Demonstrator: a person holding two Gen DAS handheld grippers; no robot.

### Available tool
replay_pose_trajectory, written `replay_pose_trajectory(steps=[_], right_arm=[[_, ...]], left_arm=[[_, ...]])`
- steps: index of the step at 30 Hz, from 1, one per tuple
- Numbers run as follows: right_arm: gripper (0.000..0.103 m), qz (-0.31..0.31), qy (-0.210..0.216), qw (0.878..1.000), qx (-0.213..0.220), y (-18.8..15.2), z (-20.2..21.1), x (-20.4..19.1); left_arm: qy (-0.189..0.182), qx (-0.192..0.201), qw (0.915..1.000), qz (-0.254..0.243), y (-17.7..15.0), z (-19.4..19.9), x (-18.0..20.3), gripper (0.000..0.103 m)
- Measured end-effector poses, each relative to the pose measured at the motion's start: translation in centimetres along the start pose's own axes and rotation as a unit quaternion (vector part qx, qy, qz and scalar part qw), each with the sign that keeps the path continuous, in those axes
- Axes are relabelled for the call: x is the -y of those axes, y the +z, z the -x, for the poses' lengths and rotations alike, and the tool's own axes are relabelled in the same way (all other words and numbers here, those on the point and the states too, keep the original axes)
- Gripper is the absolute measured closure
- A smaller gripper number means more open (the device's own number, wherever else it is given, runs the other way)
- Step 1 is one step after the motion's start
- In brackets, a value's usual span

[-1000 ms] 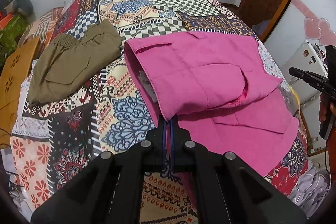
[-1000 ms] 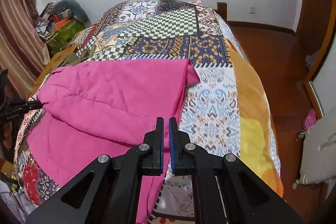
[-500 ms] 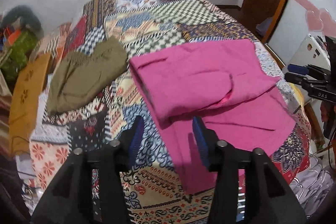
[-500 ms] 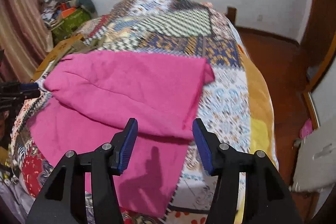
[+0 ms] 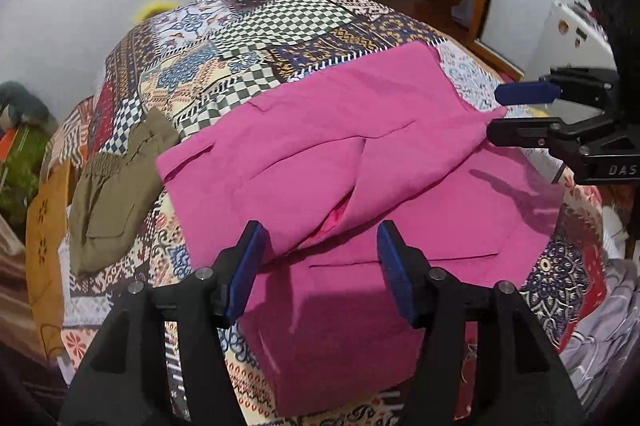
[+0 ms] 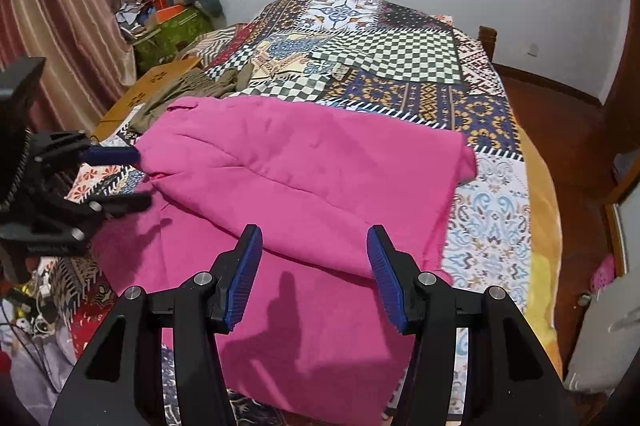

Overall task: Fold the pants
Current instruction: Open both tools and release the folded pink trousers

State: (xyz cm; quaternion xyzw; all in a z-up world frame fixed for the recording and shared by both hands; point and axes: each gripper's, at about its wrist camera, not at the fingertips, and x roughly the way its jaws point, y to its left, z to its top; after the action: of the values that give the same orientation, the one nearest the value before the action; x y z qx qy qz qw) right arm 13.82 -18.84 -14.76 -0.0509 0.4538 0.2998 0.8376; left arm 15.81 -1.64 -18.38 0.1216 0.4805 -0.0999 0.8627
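Note:
Pink pants (image 5: 340,154) (image 6: 300,166) lie across the patchwork quilt (image 5: 280,26) (image 6: 392,50), their upper layer folded back over a lower layer that hangs over the bed's near edge. My left gripper (image 5: 320,246) hovers above the fold's near left corner; its jaws are opening with nothing between the blue pads. My right gripper (image 6: 314,246) stands open over the fold's near right part, also holding nothing. Each gripper appears in the other's view, the right gripper (image 5: 494,112) beside the fold's right end and the left gripper (image 6: 142,178) beside its left end.
Folded olive pants (image 5: 108,194) (image 6: 188,86) lie on the quilt left of the pink ones. An orange board (image 5: 48,226) leans at the bed's left side. A clutter pile (image 6: 168,22) sits by the curtain. Grey cloth (image 5: 600,326) lies below the bed's near right corner.
Both grippers were shut on the pink fabric's edge; they have let go, opened, and drawn back. The folded layer now rests on the lower one.

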Motion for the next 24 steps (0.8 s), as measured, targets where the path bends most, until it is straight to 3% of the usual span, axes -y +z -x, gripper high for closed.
replay_pose_trajectory(steps=[13, 15, 17, 20, 24], right_arm=[[0.052, 0.019, 0.020, 1.000, -0.015, 0.4, -2.0, -1.5], [0.052, 0.022, 0.023, 0.999, -0.019, 0.4, -2.3, -1.8], [0.052, 0.025, 0.025, 0.999, -0.021, 0.5, -2.7, -1.9], [0.052, 0.029, 0.028, 0.999, -0.026, 0.5, -3.3, -2.2], [0.052, 0.031, 0.032, 0.998, -0.033, 0.5, -4.1, -2.3]], left_arm=[[0.003, -0.019, 0.9988, -0.045, 0.9, -3.1, 1.3, 0.043], [0.000, -0.013, 0.9988, -0.047, 1.1, -3.0, 1.2, 0.048], [0.001, -0.012, 0.9987, -0.049, 1.3, -3.1, 1.2, 0.062], [-0.009, -0.008, 0.9989, -0.046, 1.6, -2.9, 0.7, 0.072], [-0.038, -0.001, 0.9990, -0.026, 2.1, -2.6, -0.1, 0.076]])
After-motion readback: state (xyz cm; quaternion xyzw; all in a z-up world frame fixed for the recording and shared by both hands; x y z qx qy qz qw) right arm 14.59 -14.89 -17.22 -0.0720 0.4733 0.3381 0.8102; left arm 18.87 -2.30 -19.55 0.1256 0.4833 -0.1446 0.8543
